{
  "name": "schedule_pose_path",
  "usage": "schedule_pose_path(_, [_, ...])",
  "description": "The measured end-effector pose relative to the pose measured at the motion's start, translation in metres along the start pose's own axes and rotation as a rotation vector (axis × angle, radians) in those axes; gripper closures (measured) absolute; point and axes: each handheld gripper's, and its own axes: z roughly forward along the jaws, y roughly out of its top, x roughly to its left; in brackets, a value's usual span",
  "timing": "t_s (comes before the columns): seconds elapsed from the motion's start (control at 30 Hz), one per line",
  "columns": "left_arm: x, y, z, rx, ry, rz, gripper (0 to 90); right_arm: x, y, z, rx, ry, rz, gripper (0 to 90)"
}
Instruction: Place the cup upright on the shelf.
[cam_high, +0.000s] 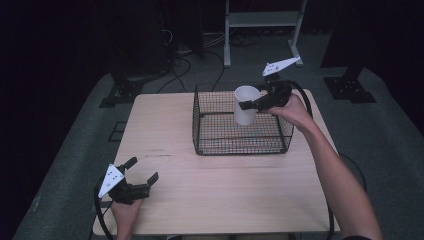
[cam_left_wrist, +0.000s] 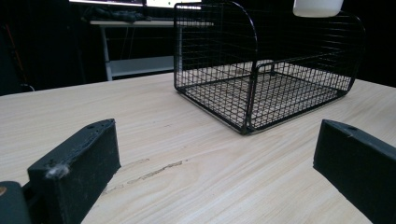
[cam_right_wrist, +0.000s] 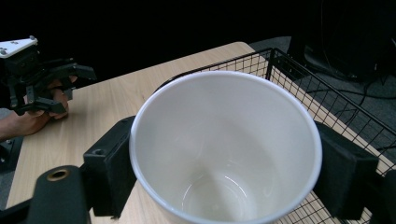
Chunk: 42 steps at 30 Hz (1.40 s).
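— Where's the white cup (cam_high: 246, 104)?
— Upright between the right claw (cam_high: 248, 105) jaws, clamped, held over the wire basket (cam_high: 240, 137).
— And the left claw (cam_high: 142, 175)?
— Wide apart, holding nothing, low over the worktop (cam_high: 220, 185).

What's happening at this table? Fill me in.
A person works with a gripper in each hand. The right gripper is shut on a white cup, held upright above the black wire basket on the wooden table. In the left gripper view the cup's bottom shows up at the basket's rim. The cup is empty. The left gripper rests open near the table's front left corner, holding nothing.
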Motion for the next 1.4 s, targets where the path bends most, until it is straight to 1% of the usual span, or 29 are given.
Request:
schedule_pose_path(0.07, [0.0, 0.0, 0.0, 0.001, 0.001, -0.001, 0.0, -0.001, 0.002, 0.001, 0.003, 0.001, -0.002, 18.5])
schedule_pose_path(0.2, [0.0, 0.0, 0.0, 0.001, 0.0, 0.0, 0.0, -0.005, 0.013, 0.008, 0.012, 0.001, -0.007, 18.5])
schedule_pose_path(0.23, [0.0, 0.0, 0.0, 0.001, 0.0, 0.0, 0.0, -0.005, 0.015, 0.01, 0.005, 0.001, -0.013, 18.5])
schedule_pose_path(0.3, [0.0, 0.0, 0.0, 0.001, 0.0, -0.001, 0.0, -0.006, 0.019, 0.014, 0.009, 0.011, -0.01, 18.5])
schedule_pose_path(0.4, [0.0, 0.0, 0.0, 0.0, -0.001, 0.0, 0.0, -0.007, 0.026, 0.022, -0.002, 0.024, -0.015, 18.5])
schedule_pose_path(0.43, [0.0, 0.0, 0.0, 0.0, -0.001, 0.0, 0.0, -0.007, 0.026, 0.022, -0.002, 0.024, -0.015, 18.5])
schedule_pose_path(0.47, [0.0, 0.0, 0.0, 0.0, -0.001, 0.0, 0.0, -0.007, 0.028, 0.027, -0.006, 0.027, -0.025, 18.5])
schedule_pose_path(0.5, [0.0, 0.0, 0.0, 0.0, -0.002, 0.0, 0.0, -0.007, 0.028, 0.027, -0.006, 0.027, -0.025, 18.5])
schedule_pose_path(0.53, [0.0, 0.0, 0.0, 0.0, -0.002, 0.001, 0.0, -0.009, 0.029, 0.032, -0.005, 0.035, -0.022, 18.5])
schedule_pose_path(0.6, [0.0, 0.0, 0.0, 0.001, -0.002, 0.002, 0.0, -0.009, 0.03, 0.035, -0.003, 0.033, -0.025, 18.5])
schedule_pose_path(0.63, [0.0, 0.0, -0.001, 0.001, -0.003, 0.0, 0.0, -0.012, 0.029, 0.041, -0.003, 0.035, -0.026, 18.5])
schedule_pose_path(0.7, [0.0, 0.0, -0.001, 0.0, -0.002, 0.001, 0.0, -0.014, 0.029, 0.043, -0.004, 0.04, -0.02, 18.5])
schedule_pose_path(0.73, [0.0, 0.0, -0.001, 0.0, -0.003, 0.002, 0.0, -0.019, 0.026, 0.048, -0.005, 0.043, -0.005, 18.5])
schedule_pose_path(0.77, [0.0, 0.0, -0.001, 0.0, -0.003, 0.002, 0.0, -0.019, 0.026, 0.048, -0.005, 0.043, -0.005, 18.5])
schedule_pose_path(0.8, [0.0, 0.0, -0.001, -0.001, -0.003, -0.002, 0.0, -0.022, 0.024, 0.052, -0.004, 0.05, 0.006, 18.5])
schedule_pose_path(0.9, [0.0, 0.0, -0.001, -0.001, -0.004, -0.001, 0.0, -0.025, 0.021, 0.056, -0.001, 0.056, 0.015, 18.5])
schedule_pose_path(0.93, [0.0, 0.0, 0.0, -0.001, -0.004, -0.002, 0.0, -0.028, 0.018, 0.059, 0.003, 0.059, 0.025, 18.5])
schedule_pose_path(0.97, [0.0, 0.0, 0.0, -0.001, -0.004, -0.002, 0.0, -0.028, 0.018, 0.059, 0.003, 0.059, 0.025, 18.5])
schedule_pose_path(1.03, [0.0, 0.0, -0.001, 0.0, -0.005, 0.0, 0.0, -0.033, 0.013, 0.063, 0.008, 0.06, 0.041, 18.5])
schedule_pose_path(1.1, [0.0, 0.0, -0.001, -0.001, -0.005, 0.0, 0.0, -0.034, 0.012, 0.064, 0.014, 0.058, 0.044, 18.5])
schedule_pose_path(1.13, [0.0, 0.0, -0.001, 0.0, -0.005, 0.001, 0.0, -0.036, 0.007, 0.067, 0.032, 0.051, 0.049, 18.5])
schedule_pose_path(1.2, [0.0, 0.0, -0.001, 0.002, -0.006, 0.002, 0.0, -0.038, 0.003, 0.07, 0.041, 0.057, 0.06, 18.5])
schedule_pose_path(1.27, [0.0, 0.0, -0.001, 0.001, -0.006, 0.001, 0.0, -0.039, 0.002, 0.071, 0.04, 0.063, 0.066, 18.5])
schedule_pose_path(1.33, [0.0, 0.0, -0.001, 0.0, -0.005, 0.001, 0.0, -0.041, -0.003, 0.076, 0.021, 0.077, 0.073, 18.5])
schedule_pose_path(1.4, [0.0, 0.0, -0.001, 0.0, -0.006, 0.0, 0.0, -0.041, -0.005, 0.078, 0.029, 0.078, 0.075, 18.5])
